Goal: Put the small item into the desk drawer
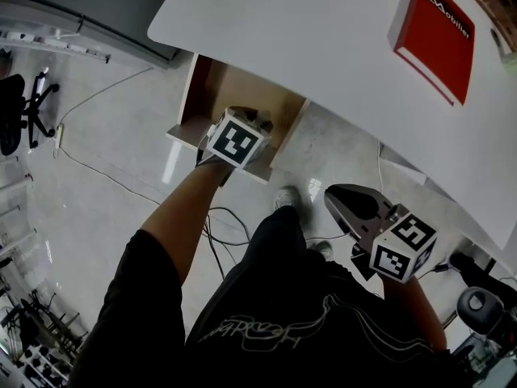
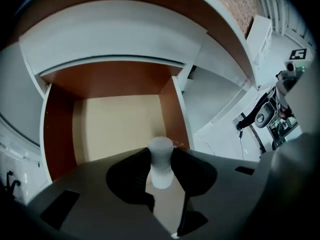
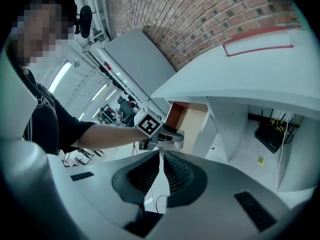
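Note:
The desk drawer point(image 1: 212, 87) stands pulled open under the white desk top point(image 1: 323, 39); it has brown walls and a bare beige bottom point(image 2: 117, 124). My left gripper point(image 1: 257, 121) hangs over the drawer's front right part, shut on a small white cylindrical item point(image 2: 161, 160). The item stands upright between the pads, above the drawer's near edge. My right gripper point(image 1: 338, 197) is held lower and to the right, away from the drawer, its jaws shut with nothing between them point(image 3: 162, 152). From the right gripper view, the left gripper point(image 3: 161, 132) shows in front of the drawer point(image 3: 192, 118).
A red box point(image 1: 440, 35) lies on the desk top at the far right. Cables point(image 1: 105, 176) run across the pale floor below. An office chair point(image 1: 20, 107) stands at the far left. A brick wall point(image 3: 200, 14) rises behind the desk.

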### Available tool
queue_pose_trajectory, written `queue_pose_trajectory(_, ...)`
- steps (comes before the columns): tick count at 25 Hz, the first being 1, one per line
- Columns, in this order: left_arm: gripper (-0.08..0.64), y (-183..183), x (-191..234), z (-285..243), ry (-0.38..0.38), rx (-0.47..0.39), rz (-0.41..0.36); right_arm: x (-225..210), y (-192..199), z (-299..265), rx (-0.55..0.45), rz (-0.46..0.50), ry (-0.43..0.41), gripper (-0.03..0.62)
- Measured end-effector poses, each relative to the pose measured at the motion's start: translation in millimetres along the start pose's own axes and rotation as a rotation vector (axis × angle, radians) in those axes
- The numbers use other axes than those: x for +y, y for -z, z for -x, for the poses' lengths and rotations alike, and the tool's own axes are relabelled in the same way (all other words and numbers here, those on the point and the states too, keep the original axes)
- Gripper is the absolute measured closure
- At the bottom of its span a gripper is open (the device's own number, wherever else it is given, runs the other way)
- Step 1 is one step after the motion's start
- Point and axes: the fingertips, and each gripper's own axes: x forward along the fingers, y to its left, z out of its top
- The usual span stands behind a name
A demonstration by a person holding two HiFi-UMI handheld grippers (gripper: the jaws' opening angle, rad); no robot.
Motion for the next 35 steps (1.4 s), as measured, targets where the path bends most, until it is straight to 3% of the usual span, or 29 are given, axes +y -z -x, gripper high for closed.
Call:
queue_pose_trajectory(12,0.416,47.7,25.4,-76.5,0.05,0.275,0.039,-34.2,34.4,-14.3,0.051,-0.06,0.001,0.538)
queue_pose_trajectory(17,0.414,52.9,14.6,-91.8,0.107,0.294,0.042,-40.9,33.7,-22.4,0.047,-0.077,-0.01,0.537)
queue_pose_trajectory(22,0.391,61.9,12.1,-96.3,0.109,0.333,0.025,-42.2,34.3,-24.9,0.061,-0.067,-0.02,0.537)
queue_pose_trajectory(30,0.3,51.0,9.3,-76.1,0.089,0.269,0.037,-31.9,34.9,-24.4,0.065,-0.028,-0.051,0.537)
queue_pose_trajectory(35,0.279,32.4,-2.1,-33.6,0.069,0.146,0.082,-17.8,32.2,-15.2,0.055,0.021,-0.087,0.538)
